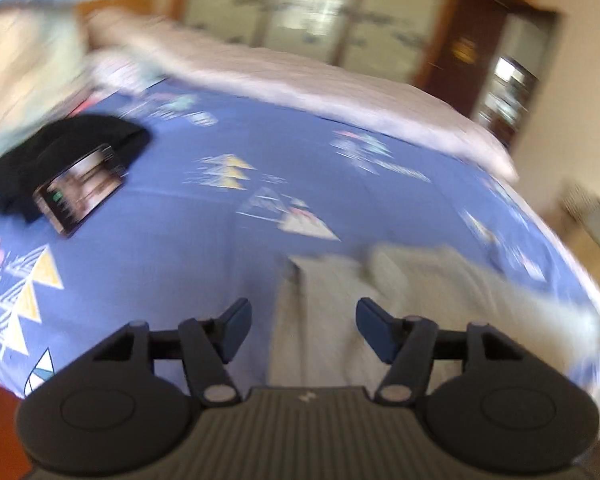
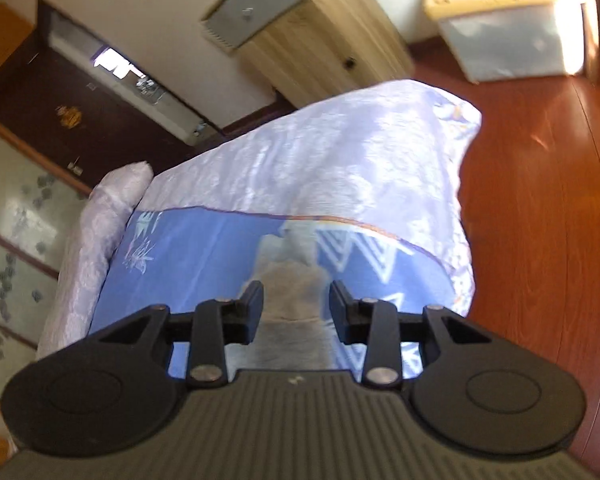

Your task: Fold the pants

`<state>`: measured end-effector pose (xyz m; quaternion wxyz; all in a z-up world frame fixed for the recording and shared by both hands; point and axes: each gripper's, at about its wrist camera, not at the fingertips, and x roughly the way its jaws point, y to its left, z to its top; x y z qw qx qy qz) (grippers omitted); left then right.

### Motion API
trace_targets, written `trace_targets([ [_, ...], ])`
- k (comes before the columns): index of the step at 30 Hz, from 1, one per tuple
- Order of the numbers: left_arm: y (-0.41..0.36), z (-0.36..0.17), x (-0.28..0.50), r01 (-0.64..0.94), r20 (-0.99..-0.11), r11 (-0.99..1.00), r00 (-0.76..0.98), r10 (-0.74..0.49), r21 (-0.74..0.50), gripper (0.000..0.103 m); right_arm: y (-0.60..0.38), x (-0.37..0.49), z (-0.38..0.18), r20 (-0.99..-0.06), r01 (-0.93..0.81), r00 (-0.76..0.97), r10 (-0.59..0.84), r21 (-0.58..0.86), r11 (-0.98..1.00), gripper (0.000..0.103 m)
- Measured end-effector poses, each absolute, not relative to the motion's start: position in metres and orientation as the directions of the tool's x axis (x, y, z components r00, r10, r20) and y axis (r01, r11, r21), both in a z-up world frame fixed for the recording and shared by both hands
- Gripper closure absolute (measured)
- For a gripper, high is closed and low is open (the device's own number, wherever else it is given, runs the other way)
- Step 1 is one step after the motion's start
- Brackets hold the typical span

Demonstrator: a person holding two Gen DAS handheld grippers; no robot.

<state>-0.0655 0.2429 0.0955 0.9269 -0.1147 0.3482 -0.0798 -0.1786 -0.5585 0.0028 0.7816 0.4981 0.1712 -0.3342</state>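
Grey fabric, the pants (image 1: 332,312), lies on the blue patterned bedsheet (image 1: 204,240) directly ahead of the left gripper (image 1: 304,326), whose fingers stand wide apart and grasp nothing; motion blur smears the cloth so its folds and edges are hard to read, and its near end is hidden under the gripper body. In the right wrist view the right gripper (image 2: 296,308) is likewise released, fingers spread with the pants (image 2: 296,296) showing in the gap between them (whether the pads touch the cloth cannot be told), and the garment narrows to a blurred strip running toward the edge of the bed. Farther out in the left view, a phone (image 1: 80,190) rests against a black garment (image 1: 60,148) on the sheet, and a pale, heavily smeared pile (image 1: 28,76) at the left edge cannot be identified. Beyond that a white quilt (image 1: 340,88) lines the far side of the bed. In the right view the white quilt (image 2: 340,152) drapes over the bed's end above a red wooden floor (image 2: 540,220), with a wooden cabinet (image 2: 312,36) and a plastic storage bin (image 2: 508,32) cut off near the top.
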Motion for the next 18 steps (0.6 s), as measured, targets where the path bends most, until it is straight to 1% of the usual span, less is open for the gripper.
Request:
trace_targets([
  [3,0.236,0.085,-0.019,0.057,-0.653,0.964,0.726,-0.218,-0.259,0.042,-0.544,-0.163,0.004,-0.595,0.665,0.747,-0.297,0.674,0.322,0.063],
  [5,0.224,0.069,0.016,0.093,-0.694,0.955,0.668,-0.268,-0.280,0.041,-0.530,-0.162,-0.006,-0.600,0.651,0.758,-0.255,0.681,0.336,0.063],
  [7,0.210,0.050,0.044,0.122,-0.741,0.945,0.593,-0.315,-0.305,0.042,-0.514,-0.150,-0.012,-0.618,0.647,0.757,-0.211,0.668,0.367,0.063],
  [8,0.204,0.041,0.053,0.134,-0.761,0.938,0.554,-0.339,-0.320,0.054,-0.504,-0.146,-0.015,-0.627,0.648,0.754,-0.196,0.658,0.385,0.062],
  [9,0.199,0.034,0.061,0.143,-0.777,0.933,0.520,-0.355,-0.330,0.072,-0.495,-0.142,-0.017,-0.638,0.649,0.748,-0.183,0.644,0.404,0.062],
  [10,0.194,0.028,0.067,0.146,-0.788,0.932,0.499,-0.359,-0.332,0.077,-0.485,-0.137,-0.019,-0.649,0.653,0.740,-0.177,0.630,0.421,0.062],
  [11,0.191,0.026,0.071,0.143,-0.789,0.936,0.505,-0.349,-0.322,0.090,-0.478,-0.132,-0.022,-0.662,0.659,0.730,-0.172,0.613,0.436,0.062],
  [13,0.188,0.034,0.067,0.128,-0.767,0.954,0.570,-0.294,-0.270,0.094,-0.471,-0.126,-0.029,-0.690,0.677,0.706,-0.161,0.589,0.442,0.062],
  [14,0.194,0.048,0.065,0.105,-0.729,0.967,0.640,-0.244,-0.232,0.094,-0.471,-0.124,-0.032,-0.700,0.686,0.696,-0.160,0.582,0.436,0.062],
  [15,0.203,0.063,0.062,0.082,-0.683,0.970,0.696,-0.221,-0.230,0.094,-0.470,-0.124,-0.034,-0.704,0.693,0.690,-0.166,0.577,0.432,0.062],
  [16,0.215,0.076,0.062,0.068,-0.649,0.964,0.727,-0.224,-0.257,0.094,-0.470,-0.123,-0.033,-0.707,0.697,0.686,-0.173,0.571,0.434,0.062],
  [18,0.229,0.087,0.062,0.082,-0.611,0.945,0.745,-0.269,-0.316,0.093,-0.468,-0.121,-0.032,-0.714,0.703,0.676,-0.182,0.552,0.449,0.062],
])
